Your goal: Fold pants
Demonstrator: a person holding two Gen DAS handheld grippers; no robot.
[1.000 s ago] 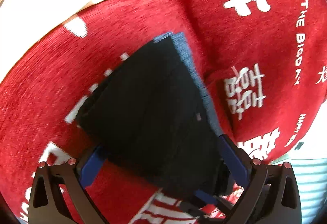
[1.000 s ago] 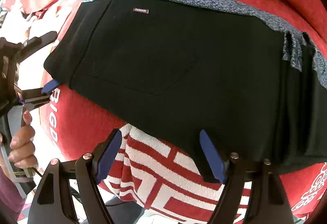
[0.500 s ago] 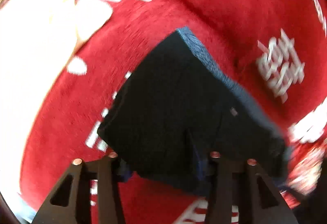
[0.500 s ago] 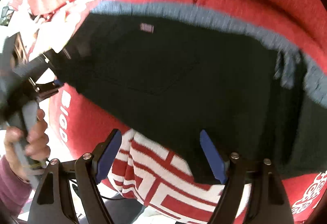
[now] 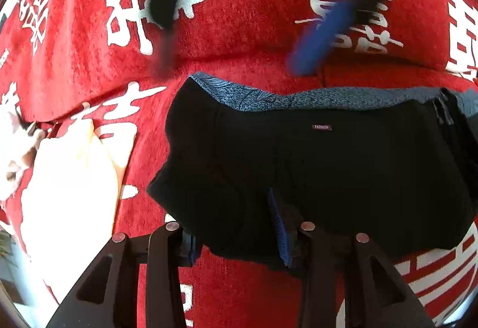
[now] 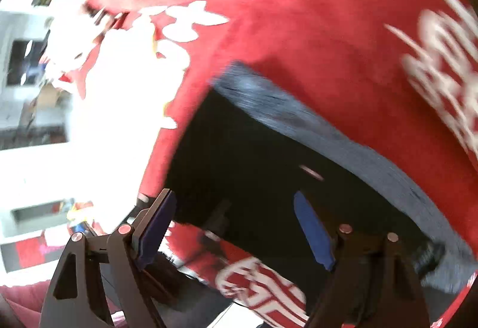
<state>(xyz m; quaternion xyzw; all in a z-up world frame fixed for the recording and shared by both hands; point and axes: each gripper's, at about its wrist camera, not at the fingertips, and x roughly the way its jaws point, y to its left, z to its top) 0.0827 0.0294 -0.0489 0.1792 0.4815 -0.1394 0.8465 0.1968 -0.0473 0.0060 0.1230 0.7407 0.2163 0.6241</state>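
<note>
The left tongs (image 5: 239,226) are pinching the near edge of the folded black pants with the grey-blue waistband (image 5: 328,166) (long axis running sideways), while the right tongs (image 6: 236,232) are hanging wide and empty.

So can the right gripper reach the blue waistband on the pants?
Probably yes. The right gripper has its fingers open just beyond the waistband, over the red blanket, and nothing lies on that strip. The left gripper is shut on the pants at the opposite edge, out of the way.
</note>
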